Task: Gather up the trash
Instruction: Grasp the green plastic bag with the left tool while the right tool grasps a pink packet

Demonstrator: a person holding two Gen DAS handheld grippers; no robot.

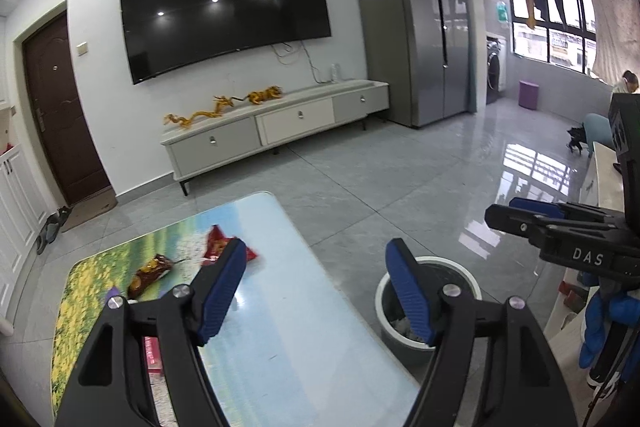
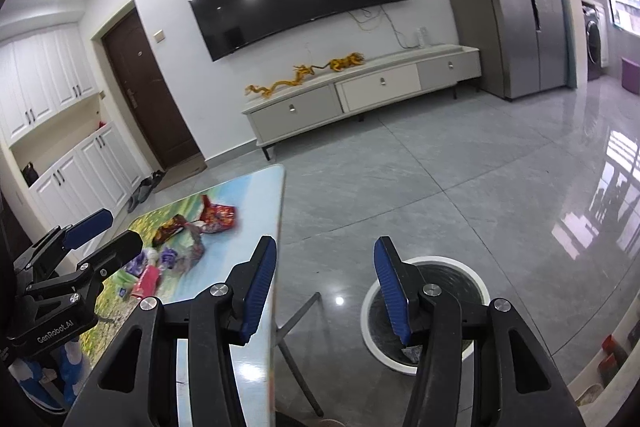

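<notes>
Snack wrappers lie on the low table [image 1: 288, 311] with its landscape-print top: a red one [image 1: 214, 247], a brown one [image 1: 150, 273] and a pink one [image 1: 152, 351]. The right wrist view shows the red wrapper [image 2: 218, 217], the brown one [image 2: 170, 227] and a purple and pink heap [image 2: 160, 263]. A grey bin with a white rim [image 1: 440, 259] and dark liner stands on the floor right of the table. My left gripper [image 1: 316, 255] hangs open and empty above the table's right edge. My right gripper [image 2: 325, 247] is open and empty above the floor between table [image 2: 224, 267] and bin [image 2: 366, 315].
Each gripper shows in the other's view: the right one [image 1: 504, 211], the left one [image 2: 120, 229]. A blue-gloved hand [image 1: 600, 327] holds the right one. Across the grey tiled floor stand a TV cabinet [image 1: 276, 127], a fridge [image 1: 416, 39] and a brown door [image 1: 56, 107]. A person [image 1: 628, 83] sits far right.
</notes>
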